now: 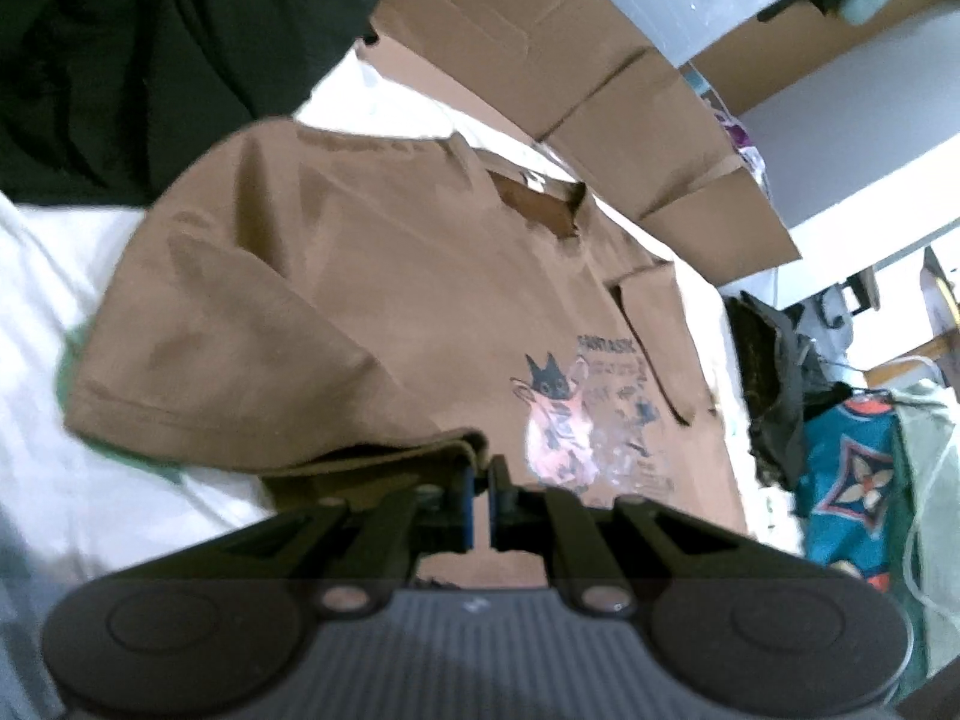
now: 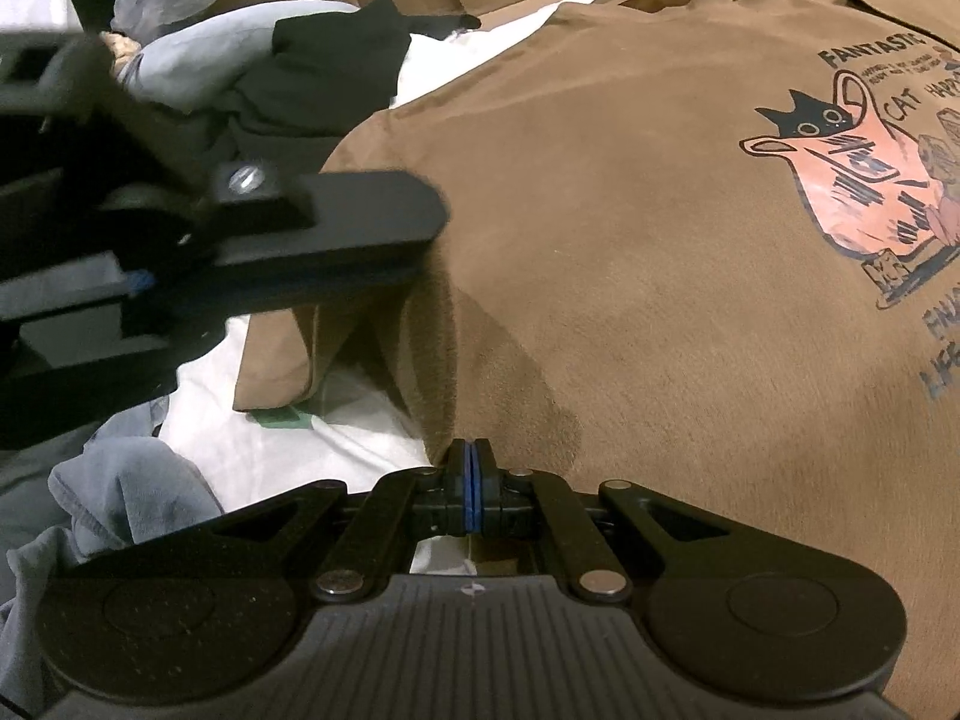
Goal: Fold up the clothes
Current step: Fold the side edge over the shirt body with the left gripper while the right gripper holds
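**Brown T-shirt, held at its edge by both claws**

The brown T-shirt (image 2: 630, 228) lies spread on a white sheet (image 2: 252, 414), its cat print (image 2: 852, 180) ahead and right of the right gripper (image 2: 472, 456). That claw is pinched shut on the shirt's near edge. The left gripper (image 1: 483, 474), jaws nearly together, clamps a bunched fold of the same shirt. Flattened cardboard boxes (image 1: 576, 84) lie beyond the collar. A dark garment (image 1: 120, 60) sits far left; a grey garment (image 2: 120, 498) lies near left.
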{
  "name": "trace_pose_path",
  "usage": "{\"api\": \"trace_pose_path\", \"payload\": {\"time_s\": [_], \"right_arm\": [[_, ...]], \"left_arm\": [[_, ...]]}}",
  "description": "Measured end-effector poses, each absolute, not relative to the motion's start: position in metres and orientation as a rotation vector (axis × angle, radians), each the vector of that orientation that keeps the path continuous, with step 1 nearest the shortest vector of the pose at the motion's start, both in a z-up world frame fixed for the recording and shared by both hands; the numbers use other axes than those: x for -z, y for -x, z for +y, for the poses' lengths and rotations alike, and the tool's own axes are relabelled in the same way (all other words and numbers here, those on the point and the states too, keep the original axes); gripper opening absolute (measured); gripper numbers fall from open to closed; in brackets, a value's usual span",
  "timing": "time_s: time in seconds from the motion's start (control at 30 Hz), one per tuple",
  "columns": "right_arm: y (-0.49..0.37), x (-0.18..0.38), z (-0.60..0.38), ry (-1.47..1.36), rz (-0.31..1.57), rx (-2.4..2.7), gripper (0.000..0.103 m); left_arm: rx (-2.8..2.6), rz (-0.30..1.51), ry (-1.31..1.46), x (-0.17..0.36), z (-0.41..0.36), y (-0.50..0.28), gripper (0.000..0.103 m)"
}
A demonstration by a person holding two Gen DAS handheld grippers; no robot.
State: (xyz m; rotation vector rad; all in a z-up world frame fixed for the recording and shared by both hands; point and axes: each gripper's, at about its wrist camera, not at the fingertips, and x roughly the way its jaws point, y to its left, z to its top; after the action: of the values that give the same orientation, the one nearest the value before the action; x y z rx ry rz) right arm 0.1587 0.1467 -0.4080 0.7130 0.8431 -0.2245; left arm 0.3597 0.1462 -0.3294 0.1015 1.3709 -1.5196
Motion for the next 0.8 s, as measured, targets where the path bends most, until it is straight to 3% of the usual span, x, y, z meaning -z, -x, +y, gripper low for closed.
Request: {"api": "trace_pose_path", "payload": {"time_s": [0.8], "right_arm": [[-0.158,0.418,0.15,-0.789,0.808,0.232,0.005]], "left_arm": [[1.659,1.528,-0.348,0.365,0.095,-0.334,0.007]]}}
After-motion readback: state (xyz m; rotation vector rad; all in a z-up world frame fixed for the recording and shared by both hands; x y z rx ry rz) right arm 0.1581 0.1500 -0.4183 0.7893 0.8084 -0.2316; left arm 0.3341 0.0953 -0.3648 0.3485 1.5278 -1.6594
